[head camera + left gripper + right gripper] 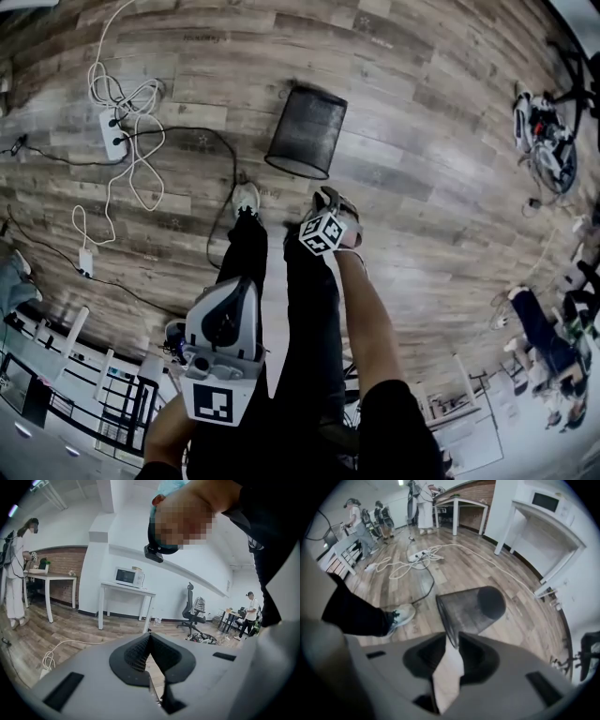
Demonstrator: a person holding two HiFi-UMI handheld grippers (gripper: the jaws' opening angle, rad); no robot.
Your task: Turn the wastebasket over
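Observation:
The wastebasket (307, 131) is black wire mesh and lies on its side on the wooden floor, its open rim toward my feet and its closed bottom pointing away. My right gripper (323, 195) reaches steeply down to the near edge of that rim. Seen from the right gripper view, the wastebasket (471, 609) has its rim edge-on between the jaws of the right gripper (452, 641); they stand open, with light floor showing in the gap. My left gripper (232, 291) hangs close to my legs, shut and empty. The left gripper (151, 641) points out into the room, away from the basket.
A white power strip with looped white cables (114, 131) lies far left, and a black cable (225, 169) runs toward my left shoe (246, 199). A table with a microwave (129, 577), an office chair (192, 609) and other people stand around the room.

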